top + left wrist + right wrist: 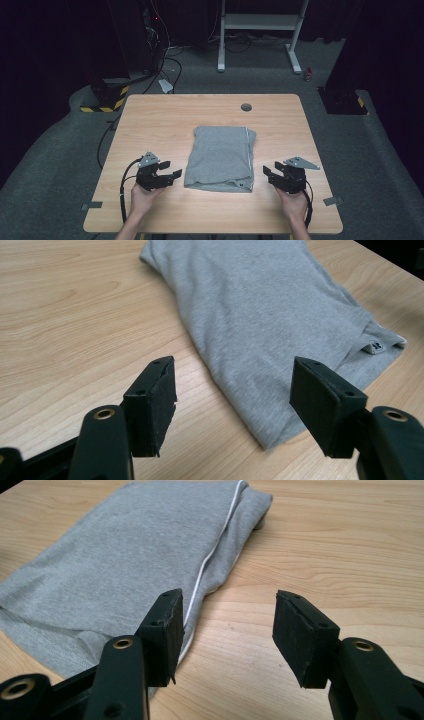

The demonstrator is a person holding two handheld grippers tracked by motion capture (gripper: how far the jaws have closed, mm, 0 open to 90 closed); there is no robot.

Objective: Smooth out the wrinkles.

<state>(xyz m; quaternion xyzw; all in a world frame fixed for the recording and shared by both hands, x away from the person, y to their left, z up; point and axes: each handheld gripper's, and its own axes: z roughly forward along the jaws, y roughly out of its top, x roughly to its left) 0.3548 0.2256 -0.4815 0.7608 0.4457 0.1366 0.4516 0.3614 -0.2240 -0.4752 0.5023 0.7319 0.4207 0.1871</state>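
A: What is seen nearest the person's edge of the table (150,107)?

B: Two hands are seen coming in from the bottom of the high view, each with a black gripper. The left gripper (170,175) is held just beside the left edge of the folded grey garment (221,157), and the right gripper (270,172) just beside its right edge. Neither is seen touching the cloth.

A: How are the jaws set?

B: Both pairs are held apart, with nothing gripped. In the left gripper view, the near corner of the garment (260,315) is framed between the pads. In the right gripper view, bare wood is seen between them, and the white-seamed edge of the garment (125,545) lies by the left pad.

A: And the garment itself?

B: It is laid flat near the middle of the table, folded into a rough rectangle. A small label (376,346) is seen at one corner; it is possibly a T-shirt, though the fold hides its shape.

A: Farther off?

B: A round grommet (246,107) is set in the tabletop near the far edge.
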